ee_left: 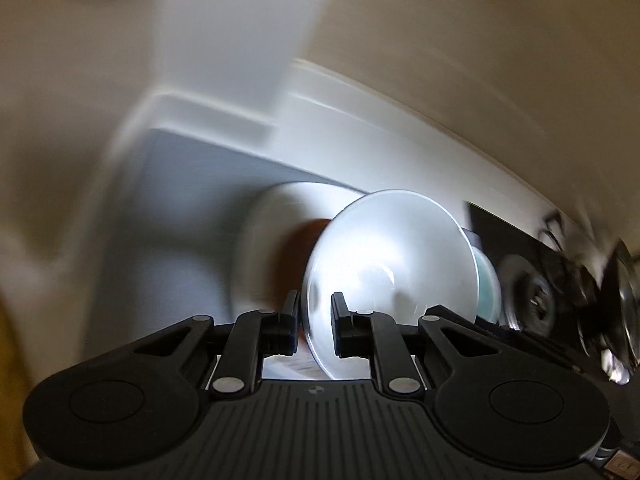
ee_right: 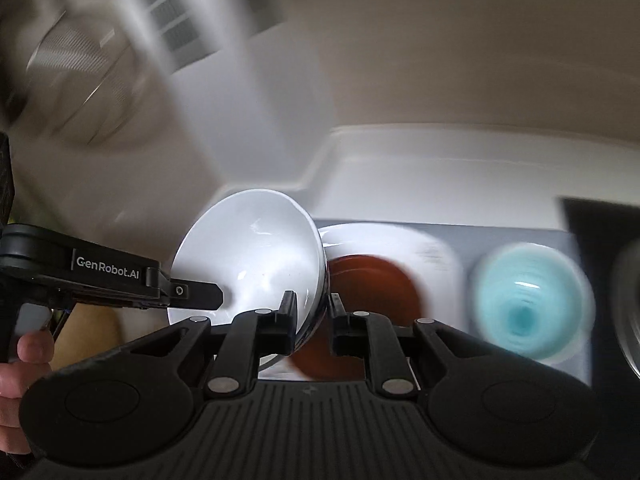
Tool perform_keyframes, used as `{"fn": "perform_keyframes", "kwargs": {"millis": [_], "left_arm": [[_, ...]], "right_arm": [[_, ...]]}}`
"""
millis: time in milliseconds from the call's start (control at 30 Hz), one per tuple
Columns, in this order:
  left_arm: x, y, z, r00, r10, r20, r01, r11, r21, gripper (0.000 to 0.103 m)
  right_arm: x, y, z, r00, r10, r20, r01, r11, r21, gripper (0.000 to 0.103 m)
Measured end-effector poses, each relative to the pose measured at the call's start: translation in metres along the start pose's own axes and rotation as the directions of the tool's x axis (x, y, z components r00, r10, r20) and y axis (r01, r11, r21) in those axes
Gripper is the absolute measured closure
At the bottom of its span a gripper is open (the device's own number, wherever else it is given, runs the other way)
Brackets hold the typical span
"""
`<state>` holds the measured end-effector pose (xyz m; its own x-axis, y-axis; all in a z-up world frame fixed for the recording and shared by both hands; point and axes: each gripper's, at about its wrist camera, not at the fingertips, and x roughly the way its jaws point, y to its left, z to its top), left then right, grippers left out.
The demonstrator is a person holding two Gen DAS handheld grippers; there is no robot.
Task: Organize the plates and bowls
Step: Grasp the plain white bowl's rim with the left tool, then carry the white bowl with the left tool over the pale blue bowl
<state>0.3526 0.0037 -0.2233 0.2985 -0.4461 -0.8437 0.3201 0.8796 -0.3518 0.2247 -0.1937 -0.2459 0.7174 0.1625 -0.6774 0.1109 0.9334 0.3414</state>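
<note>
A glossy white ceramic bowl (ee_right: 256,256) hangs tilted above a blurred brown plate (ee_right: 372,280), its rim pinched on opposite sides by the nearly closed left gripper (ee_left: 316,312) and right gripper (ee_right: 312,312). A pale blue bowl (ee_right: 528,300), apparently on a grey mat (ee_right: 464,236), sits beside them.

The round white bowl (ee_right: 256,256) at centre frame looks like glossy glazed ceramic, with bright highlights. The black two-finger gripper (ee_right: 312,320) at the bottom is matt ribbed plastic with small metal rivets. At upper left, a fine metal mesh strainer (ee_right: 80,72) gleams dully.
</note>
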Motion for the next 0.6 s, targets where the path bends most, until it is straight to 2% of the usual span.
{"fn": "perform_keyframes", "kwargs": {"millis": [133,267,400,600], "left_arm": [[0.033,-0.053,0.005,0.999,-0.028,-0.047,0.031,0.996,0.083,0.087],[0.063,-0.089,0.007,0.994,-0.043,-0.099,0.055,0.991,0.12,0.087],[0.08,-0.113,0.007,0.992,-0.046,-0.116,0.067,0.98,0.187,0.087],[0.114,-0.133,0.013,0.983,-0.033,-0.183,0.071,0.976,0.208,0.087]], "right_arm": [[-0.021,-0.047,-0.001,0.994,-0.104,0.027,0.101,0.988,0.115,0.087],[-0.03,-0.081,-0.003,0.98,-0.195,0.027,0.188,0.969,0.159,0.087],[-0.033,-0.113,-0.008,0.975,-0.218,0.034,0.207,0.957,0.202,0.087],[-0.025,-0.15,-0.017,0.977,-0.213,0.011,0.204,0.95,0.236,0.086]]}}
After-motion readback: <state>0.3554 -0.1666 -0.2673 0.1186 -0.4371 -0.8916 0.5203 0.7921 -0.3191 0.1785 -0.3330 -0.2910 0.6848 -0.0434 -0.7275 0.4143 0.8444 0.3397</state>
